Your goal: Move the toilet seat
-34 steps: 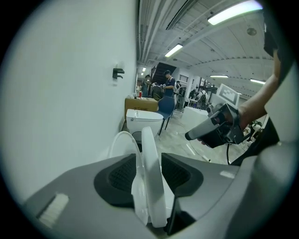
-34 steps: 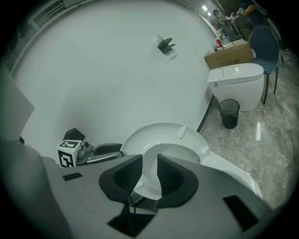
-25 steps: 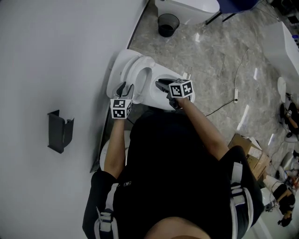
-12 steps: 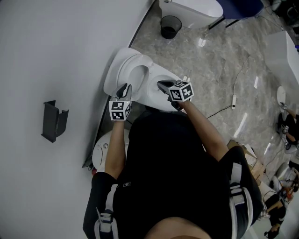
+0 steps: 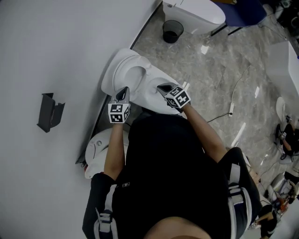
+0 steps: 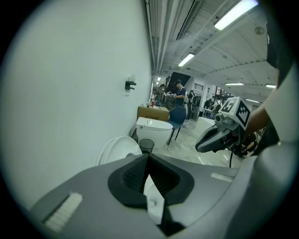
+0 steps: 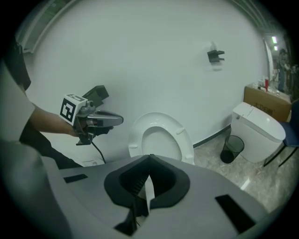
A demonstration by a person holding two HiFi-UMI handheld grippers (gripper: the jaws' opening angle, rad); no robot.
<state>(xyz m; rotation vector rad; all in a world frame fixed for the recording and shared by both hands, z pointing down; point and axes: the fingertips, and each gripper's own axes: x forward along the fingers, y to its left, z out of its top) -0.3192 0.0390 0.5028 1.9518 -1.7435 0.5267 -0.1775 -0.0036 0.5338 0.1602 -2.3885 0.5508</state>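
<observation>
Grey marbled floor meets a plain white wall, and a white toilet stands against that wall with its bowl facing out into the room. Its toilet seat is raised, upright and leaning back toward the wall, the oval opening showing the lid behind it.

Seen from the head, the person in a black top bends over the bowl with both arms stretched forward. The left claw sits at the near left edge of the bowl, just below the raised seat; its own view shows the two jaws together at the tips, with only a sliver of white porcelain visible through the gap lower down — nothing pinched between them. The right claw hovers over the bowl's right side, near the seat but apart from it, and its jaws are likewise closed on nothing. From the right gripper view, the left claw is clearly to the left of the seat, not touching it.

Farther along the wall a dark mesh waste bin stands on the floor beside a second toilet, with a cardboard box behind that. A small black bracket is fixed to the wall, and a rounded white object lies on the floor by the skirting.
</observation>
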